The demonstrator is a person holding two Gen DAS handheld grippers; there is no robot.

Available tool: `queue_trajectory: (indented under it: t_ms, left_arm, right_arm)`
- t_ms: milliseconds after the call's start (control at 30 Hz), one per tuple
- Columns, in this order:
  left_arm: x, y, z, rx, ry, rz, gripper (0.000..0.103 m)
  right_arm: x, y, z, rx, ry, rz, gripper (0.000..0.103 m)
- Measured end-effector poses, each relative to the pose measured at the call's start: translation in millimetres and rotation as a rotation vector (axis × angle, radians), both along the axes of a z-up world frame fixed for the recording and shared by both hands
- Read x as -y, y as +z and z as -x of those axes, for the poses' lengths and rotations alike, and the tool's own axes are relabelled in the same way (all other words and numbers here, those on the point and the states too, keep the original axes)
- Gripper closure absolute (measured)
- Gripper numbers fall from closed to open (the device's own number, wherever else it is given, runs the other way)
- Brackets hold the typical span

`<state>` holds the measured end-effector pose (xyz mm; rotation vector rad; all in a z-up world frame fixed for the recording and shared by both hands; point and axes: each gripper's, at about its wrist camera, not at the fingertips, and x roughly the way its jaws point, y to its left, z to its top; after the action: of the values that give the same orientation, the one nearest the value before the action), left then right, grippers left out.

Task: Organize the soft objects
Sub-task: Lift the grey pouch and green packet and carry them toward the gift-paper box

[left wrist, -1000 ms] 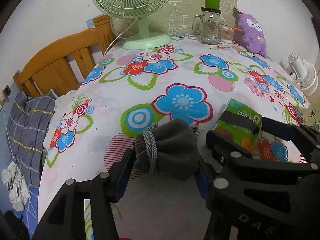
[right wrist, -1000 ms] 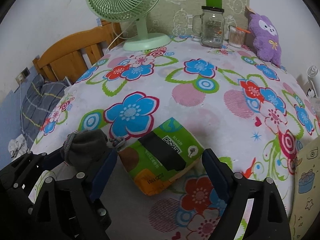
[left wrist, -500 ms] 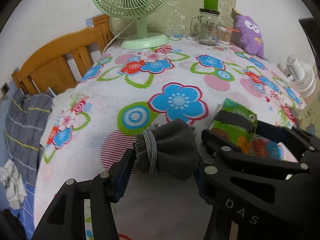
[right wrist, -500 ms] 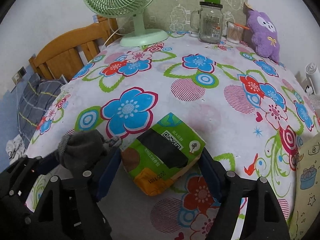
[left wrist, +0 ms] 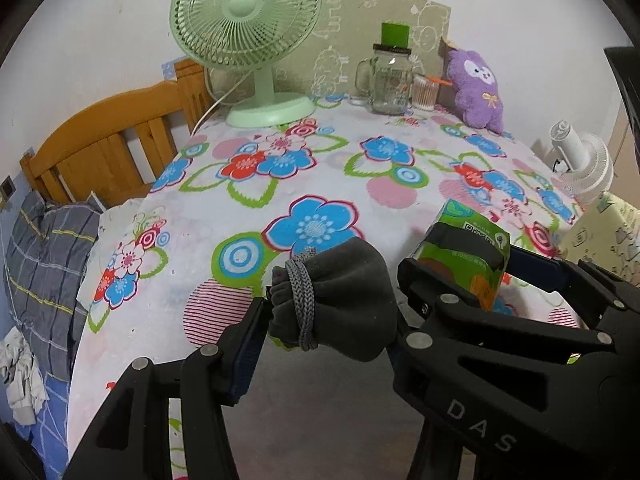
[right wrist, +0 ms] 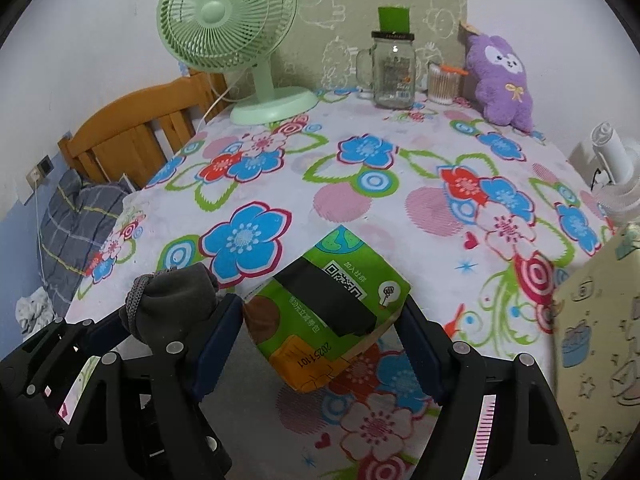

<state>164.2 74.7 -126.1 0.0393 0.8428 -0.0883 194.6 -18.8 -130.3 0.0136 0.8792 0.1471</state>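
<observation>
The grey drawstring pouch (left wrist: 332,300) sat squeezed between the pads of the left gripper (left wrist: 326,320), its cord wound round the bunched neck, held just above the near edge of the flowered tablecloth (left wrist: 320,168). Right beside it the green tissue pack (right wrist: 332,304) was pinched across its width by the right gripper (right wrist: 322,320), whose jaws had just been closing in on it; its orange end seemed clear of the cloth. Both soft things looked to be picked up together, so I took this for the carrying step. Where they were meant to go was not plain. Perhaps toward the purple plush toy (left wrist: 478,92) at the far side, past the green desk fan (left wrist: 248,28) and glass mug jar (left wrist: 390,80). The next move would want firm grips and the two grippers kept from knocking each other.
</observation>
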Motion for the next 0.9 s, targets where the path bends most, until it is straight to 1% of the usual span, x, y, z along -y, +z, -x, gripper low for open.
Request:
queue_trajectory:
  t_ms: [900]
  left_arm:
    - [38,69,59,0.189,-0.024,0.033,0.044]
  right_arm:
    - [35,81,64,0.193,-0.01,-0.008,0.024]
